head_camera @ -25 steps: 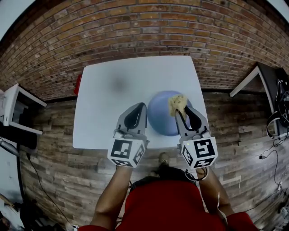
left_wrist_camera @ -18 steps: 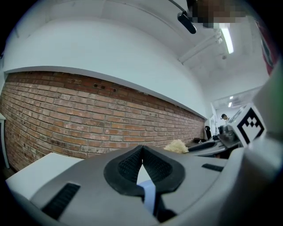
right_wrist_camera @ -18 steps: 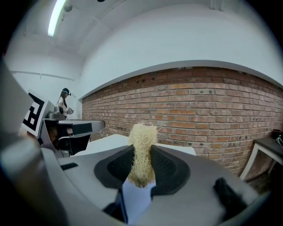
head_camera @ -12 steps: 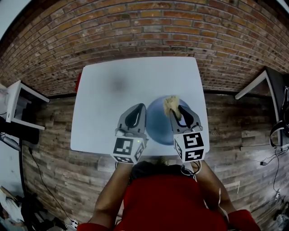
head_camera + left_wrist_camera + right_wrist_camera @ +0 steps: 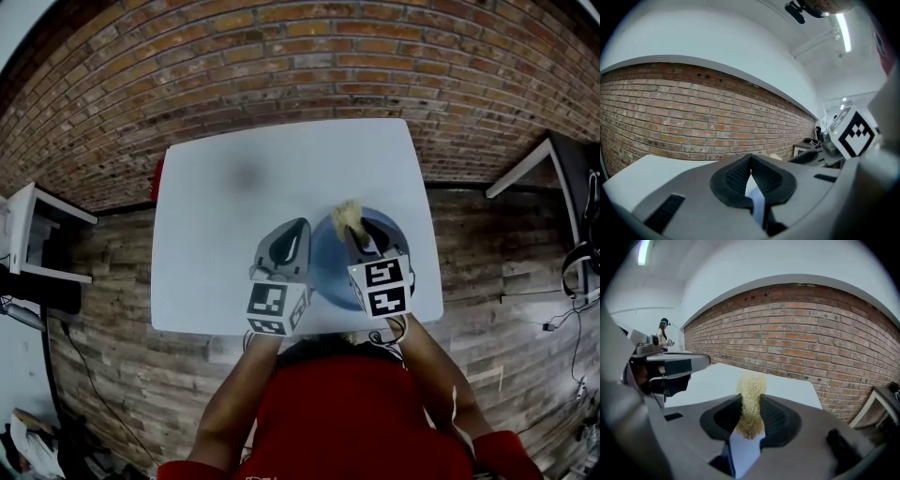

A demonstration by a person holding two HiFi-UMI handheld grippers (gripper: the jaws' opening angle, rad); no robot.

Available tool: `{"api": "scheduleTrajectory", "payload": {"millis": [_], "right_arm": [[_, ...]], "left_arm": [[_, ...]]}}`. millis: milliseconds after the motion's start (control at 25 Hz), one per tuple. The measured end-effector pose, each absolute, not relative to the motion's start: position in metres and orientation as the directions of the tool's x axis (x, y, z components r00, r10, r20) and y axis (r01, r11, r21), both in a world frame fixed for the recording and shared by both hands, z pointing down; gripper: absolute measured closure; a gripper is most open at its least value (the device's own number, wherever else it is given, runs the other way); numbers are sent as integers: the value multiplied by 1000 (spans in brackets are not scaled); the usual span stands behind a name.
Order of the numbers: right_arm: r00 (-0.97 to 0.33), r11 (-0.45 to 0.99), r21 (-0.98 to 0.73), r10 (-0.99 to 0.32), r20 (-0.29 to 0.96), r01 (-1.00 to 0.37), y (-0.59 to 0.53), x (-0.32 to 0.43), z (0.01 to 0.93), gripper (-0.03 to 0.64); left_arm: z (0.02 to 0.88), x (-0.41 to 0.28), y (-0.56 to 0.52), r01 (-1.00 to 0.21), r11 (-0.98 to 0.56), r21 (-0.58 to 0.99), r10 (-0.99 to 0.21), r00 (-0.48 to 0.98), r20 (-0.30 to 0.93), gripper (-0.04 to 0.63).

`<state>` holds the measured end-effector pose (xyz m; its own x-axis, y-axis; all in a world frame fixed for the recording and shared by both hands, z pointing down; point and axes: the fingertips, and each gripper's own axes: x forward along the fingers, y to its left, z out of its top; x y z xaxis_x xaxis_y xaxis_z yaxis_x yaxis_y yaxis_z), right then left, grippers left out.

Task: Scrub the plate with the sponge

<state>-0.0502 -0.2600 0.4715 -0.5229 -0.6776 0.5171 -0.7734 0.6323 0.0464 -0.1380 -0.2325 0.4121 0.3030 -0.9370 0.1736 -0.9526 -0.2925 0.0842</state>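
A round blue plate [image 5: 328,267] lies on the white table [image 5: 234,187], near its front right corner. My right gripper [image 5: 350,232] is over the plate's far left part, shut on a tan fibrous sponge [image 5: 348,217]. In the right gripper view the sponge [image 5: 751,397] stands squeezed between the black pads [image 5: 776,420]. My left gripper [image 5: 301,226] sits at the plate's left edge. Its jaws [image 5: 750,165] are shut, with nothing seen between the pads. A blue sliver of plate [image 5: 758,206] shows through the gap below them.
A red object [image 5: 157,178] pokes out at the table's left edge. A white stand [image 5: 23,230] is on the floor at left and a dark desk [image 5: 558,159] at right. A brick wall runs behind the table. A person [image 5: 663,331] stands far off.
My right gripper has carried the sponge leftward across the plate, from its far right part to its far left. The left gripper has stayed at the plate's left edge.
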Motion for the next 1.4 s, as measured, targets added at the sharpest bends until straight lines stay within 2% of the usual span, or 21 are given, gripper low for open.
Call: {"api": "scheduleTrajectory", "payload": {"millis": [480,880,1400], "right_arm": [[-441,627,24,-573,691,-778,-267,-71,542,497],[-420,627,6,-530,736,-779,-269,-76,567,497],[-288,517,72,-580,762,-853,-291,10,570,497]], "left_arm": [[448,-145,-249,-936,-331,122,-908,351,229,580],[459,-147,-249,-929,-347,128,-896,369,248,580],[468,-139,-248,-925,-354,136,-888,378,261,580]]}}
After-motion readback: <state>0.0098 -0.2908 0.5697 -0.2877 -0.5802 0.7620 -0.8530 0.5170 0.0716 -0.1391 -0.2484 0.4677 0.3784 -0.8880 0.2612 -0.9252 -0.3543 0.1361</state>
